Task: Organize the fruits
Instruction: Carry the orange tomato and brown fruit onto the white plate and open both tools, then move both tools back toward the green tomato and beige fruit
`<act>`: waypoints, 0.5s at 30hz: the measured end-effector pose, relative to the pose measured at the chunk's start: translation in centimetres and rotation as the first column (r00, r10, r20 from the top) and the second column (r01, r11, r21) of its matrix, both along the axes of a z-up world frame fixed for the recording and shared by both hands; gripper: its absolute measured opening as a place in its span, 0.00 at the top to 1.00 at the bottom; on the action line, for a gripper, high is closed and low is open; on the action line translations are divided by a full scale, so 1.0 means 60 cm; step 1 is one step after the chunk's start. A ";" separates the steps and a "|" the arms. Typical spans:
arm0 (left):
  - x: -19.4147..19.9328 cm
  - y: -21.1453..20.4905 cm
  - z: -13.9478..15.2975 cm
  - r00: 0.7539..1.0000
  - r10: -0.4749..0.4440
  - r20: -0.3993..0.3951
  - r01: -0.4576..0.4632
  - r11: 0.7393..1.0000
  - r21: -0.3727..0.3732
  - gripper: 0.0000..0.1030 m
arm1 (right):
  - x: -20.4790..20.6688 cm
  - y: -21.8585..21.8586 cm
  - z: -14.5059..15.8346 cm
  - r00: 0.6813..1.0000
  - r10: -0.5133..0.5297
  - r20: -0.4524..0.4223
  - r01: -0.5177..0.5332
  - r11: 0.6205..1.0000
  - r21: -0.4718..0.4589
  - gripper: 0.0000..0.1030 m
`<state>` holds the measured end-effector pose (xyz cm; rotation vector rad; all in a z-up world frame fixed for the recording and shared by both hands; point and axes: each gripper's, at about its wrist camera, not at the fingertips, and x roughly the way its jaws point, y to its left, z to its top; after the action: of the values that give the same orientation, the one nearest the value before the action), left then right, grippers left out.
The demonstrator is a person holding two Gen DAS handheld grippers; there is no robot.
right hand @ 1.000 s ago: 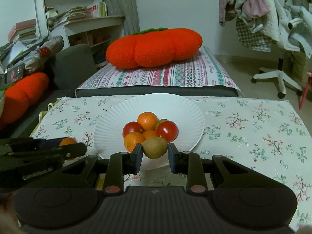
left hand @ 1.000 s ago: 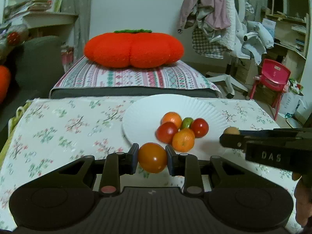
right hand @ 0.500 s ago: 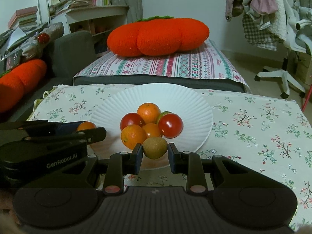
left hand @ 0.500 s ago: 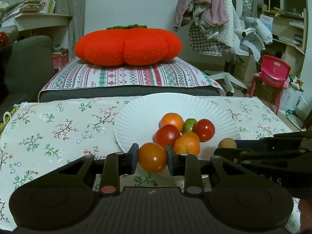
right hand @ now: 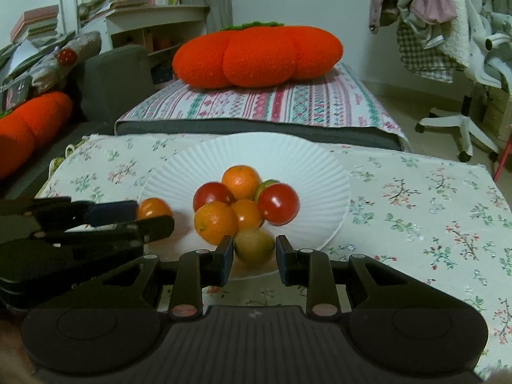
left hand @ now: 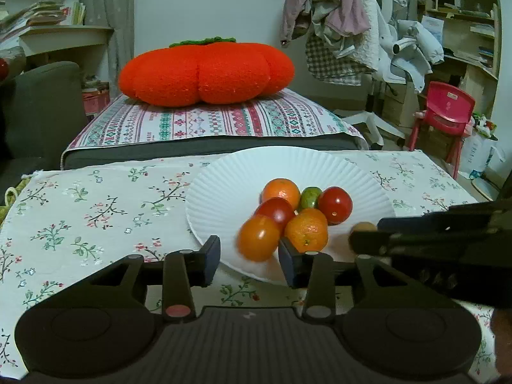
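Note:
A white paper plate [left hand: 224, 172] [right hand: 288, 153] on the floral tablecloth carries a pile of red tomatoes and oranges [left hand: 297, 208] [right hand: 243, 201]. My left gripper [left hand: 249, 259] [right hand: 150, 216] hovers over the plate's near left edge with its jaws opening. An orange tomato [left hand: 257, 238] [right hand: 153, 208] sits blurred between the fingers, with a clear gap on its left side. My right gripper [right hand: 254, 256] [left hand: 368, 235] is over the plate's near rim. It holds a brown kiwi [right hand: 254, 244] [left hand: 361, 227], and its jaws are just starting to open.
The floral tablecloth [left hand: 96, 211] covers the table on both sides of the plate. Behind the table stands a striped bed [left hand: 208, 121] with a big orange pumpkin cushion [left hand: 204, 73]. A red child's chair [left hand: 444, 112] and a clothes-laden office chair [right hand: 464, 64] stand on the right.
The left jaws have spread and the orange tomato has come loose between them. The right gripper still has the kiwi. Both views have drawn a little closer to the plate.

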<state>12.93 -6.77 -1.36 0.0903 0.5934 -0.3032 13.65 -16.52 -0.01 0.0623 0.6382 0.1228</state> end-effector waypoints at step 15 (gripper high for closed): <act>-0.001 0.021 0.007 0.999 0.036 -0.032 -0.037 0.999 -0.028 0.56 | -0.008 -0.050 0.017 0.990 -0.138 0.032 0.134 0.986 0.099 0.66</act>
<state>12.87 -5.53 -0.97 0.0468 0.6207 -0.2780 13.19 -19.54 1.03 0.1964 0.5870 0.0227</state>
